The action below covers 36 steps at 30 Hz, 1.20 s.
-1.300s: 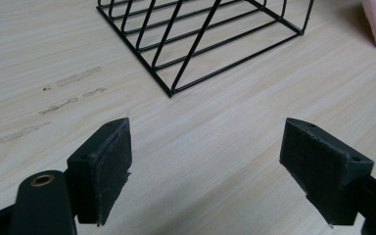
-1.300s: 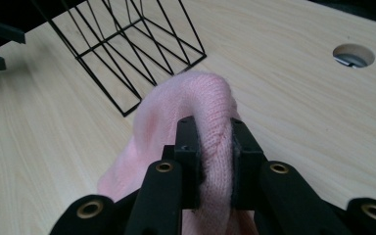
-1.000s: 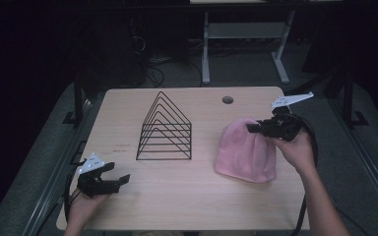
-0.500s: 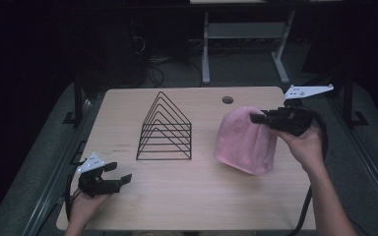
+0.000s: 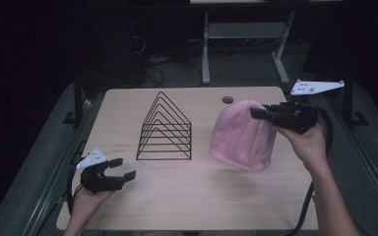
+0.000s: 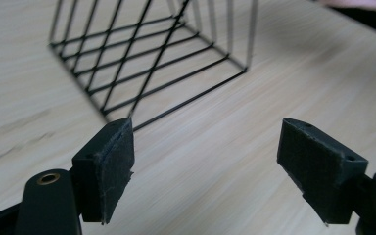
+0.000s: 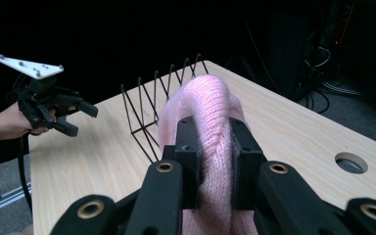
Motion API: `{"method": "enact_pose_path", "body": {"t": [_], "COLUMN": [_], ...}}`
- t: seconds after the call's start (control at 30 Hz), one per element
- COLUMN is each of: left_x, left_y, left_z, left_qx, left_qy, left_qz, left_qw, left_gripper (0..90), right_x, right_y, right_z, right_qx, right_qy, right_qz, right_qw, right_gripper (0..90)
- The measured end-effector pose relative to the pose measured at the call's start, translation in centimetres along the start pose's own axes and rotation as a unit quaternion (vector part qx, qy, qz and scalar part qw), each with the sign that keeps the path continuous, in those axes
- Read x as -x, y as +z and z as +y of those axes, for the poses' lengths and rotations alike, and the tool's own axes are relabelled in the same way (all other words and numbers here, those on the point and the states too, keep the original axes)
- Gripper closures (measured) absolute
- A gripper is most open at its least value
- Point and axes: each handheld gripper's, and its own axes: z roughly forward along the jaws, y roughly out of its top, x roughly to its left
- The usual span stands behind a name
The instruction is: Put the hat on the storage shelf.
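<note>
Dark floor, cables and a grey frame lie behind a pale wooden worktop (image 5: 197, 196) with a round hole (image 5: 227, 100) near its far edge. Held above the right part of that worktop hangs a pink knitted hat (image 5: 241, 135), its top fold pinched in the right gripper (image 5: 254, 113); the right gripper view shows both black pads pressed tight on the ribbed wool (image 7: 214, 147), so this gripper is clamped on the hat. The hat's lower rim looks to be clear of the wood or barely brushing it; I cannot tell which. Just to its left stands a black wire rack (image 5: 165, 129) of nested triangles, apart from the hat. Near the front left corner the left gripper (image 5: 121, 168) hangs low over the wood with its jaws spread wide and nothing between them, pointing toward the rack (image 6: 152, 63). By my judgement the pick-up is done and the hat is lifted; what remains is to carry it across and probably drape or set it on the rack. No brand, label or legible writing can be made out on any of these things.
</note>
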Motion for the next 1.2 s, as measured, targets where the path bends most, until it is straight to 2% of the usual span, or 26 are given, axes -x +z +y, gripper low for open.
{"method": "enact_pose_path", "body": {"t": [0.2,0.37,0.67,0.83,1.13,1.17,1.2], "left_x": [1.6,2.7,4.0,4.8,6.2,6.2,6.4], "left_y": [0.4,1.0,2.0,2.7,4.0,4.0,4.3], "left_z": [2.2,4.1,6.2,7.4,9.7,9.7,10.2], "left_qx": [0.002,0.0,0.001,-0.001,-0.002,-0.002,-0.003], "left_qy": [0.035,0.06,0.084,0.097,0.119,0.119,0.12], "left_qz": [-0.034,-0.059,-0.092,-0.11,-0.149,-0.149,-0.162], "left_qw": [0.9988,0.9964,0.9922,0.9891,0.9817,0.9817,0.9795], "left_gripper": [21.6,22.1,23.6,24.4,24.5,25.2,27.5], "right_x": [-0.6,-1.4,-2.6,-3.4,-4.4,-4.4,-4.6], "right_y": [-0.2,-0.2,0.1,0.3,1.2,1.2,1.3], "right_z": [1.0,1.9,3.4,4.2,4.8,4.8,5.0], "right_qx": [0.0,0.0,0.004,0.006,0.01,0.01,0.011], "right_qy": [-0.009,-0.023,-0.043,-0.055,-0.068,-0.068,-0.07], "right_qz": [0.008,0.014,0.029,0.04,0.063,0.063,0.069], "right_qw": [0.9999,0.9996,0.9986,0.9976,0.9957,0.9957,0.9951], "right_gripper": [77.7,77.7,77.7,77.7,77.6,77.6,77.7]}}
